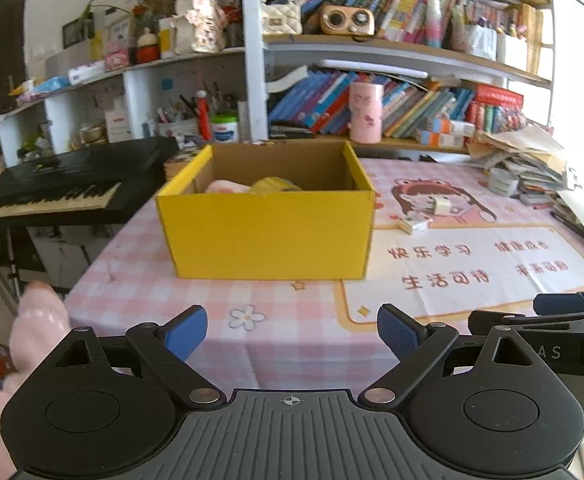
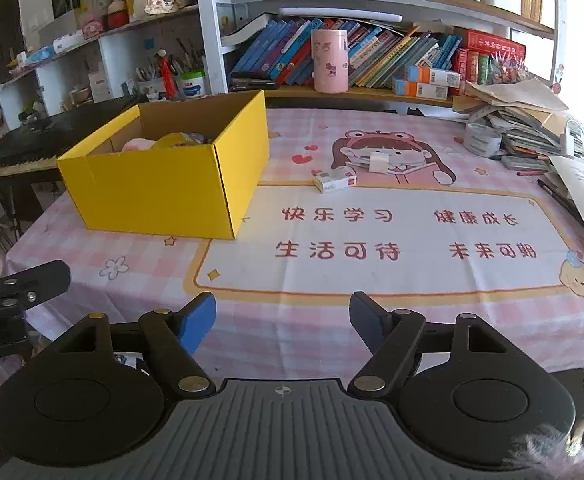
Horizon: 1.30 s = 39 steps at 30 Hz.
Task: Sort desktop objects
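Both the left hand-held gripper point(image 1: 292, 334) and right hand-held gripper point(image 2: 283, 322) hover spread and empty over the bench point(image 2: 372, 308), near the yellow box point(image 2: 164, 184).

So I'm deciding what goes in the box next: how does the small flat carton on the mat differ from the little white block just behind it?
The small flat carton lies flat, low and long; the white block stands taller and more cube-like. The carton shows a red end and print; the block looks plain white. The carton lies nearer the yellow box; the block sits on the cartoon girl's face. Both are small, loose on the mat and ungripped.
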Each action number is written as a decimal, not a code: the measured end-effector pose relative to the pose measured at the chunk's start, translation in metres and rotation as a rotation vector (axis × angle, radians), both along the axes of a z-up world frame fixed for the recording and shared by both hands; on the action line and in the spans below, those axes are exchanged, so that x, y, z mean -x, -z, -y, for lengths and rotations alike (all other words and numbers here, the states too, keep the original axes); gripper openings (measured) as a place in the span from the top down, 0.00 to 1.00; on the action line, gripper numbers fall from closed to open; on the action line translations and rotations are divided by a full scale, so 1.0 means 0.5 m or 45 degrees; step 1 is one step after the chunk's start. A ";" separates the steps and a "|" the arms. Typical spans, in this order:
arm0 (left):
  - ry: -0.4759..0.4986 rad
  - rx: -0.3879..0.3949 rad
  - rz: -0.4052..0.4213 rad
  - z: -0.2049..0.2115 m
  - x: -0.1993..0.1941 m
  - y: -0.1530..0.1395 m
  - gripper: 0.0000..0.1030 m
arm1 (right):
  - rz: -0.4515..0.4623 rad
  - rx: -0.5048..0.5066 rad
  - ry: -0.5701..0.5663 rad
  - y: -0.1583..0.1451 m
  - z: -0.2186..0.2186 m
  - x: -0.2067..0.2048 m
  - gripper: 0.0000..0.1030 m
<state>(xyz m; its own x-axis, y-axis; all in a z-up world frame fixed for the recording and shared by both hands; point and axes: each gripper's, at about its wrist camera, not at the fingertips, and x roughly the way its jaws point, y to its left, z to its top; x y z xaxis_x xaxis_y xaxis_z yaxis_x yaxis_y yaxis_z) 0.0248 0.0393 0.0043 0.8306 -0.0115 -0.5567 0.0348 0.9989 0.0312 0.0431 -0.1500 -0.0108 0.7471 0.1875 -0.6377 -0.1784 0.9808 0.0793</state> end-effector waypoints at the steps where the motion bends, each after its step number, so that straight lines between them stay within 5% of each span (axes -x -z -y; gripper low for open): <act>1: 0.018 0.001 -0.009 0.004 -0.001 0.004 0.08 | -0.004 0.002 0.006 0.002 0.002 0.004 0.29; 16: 0.206 0.003 -0.058 0.074 -0.039 0.028 0.08 | -0.066 0.041 0.160 0.021 0.061 0.017 0.24; 39: 0.408 0.014 -0.104 0.220 -0.166 0.045 0.08 | -0.077 0.103 0.234 0.018 0.170 -0.101 0.23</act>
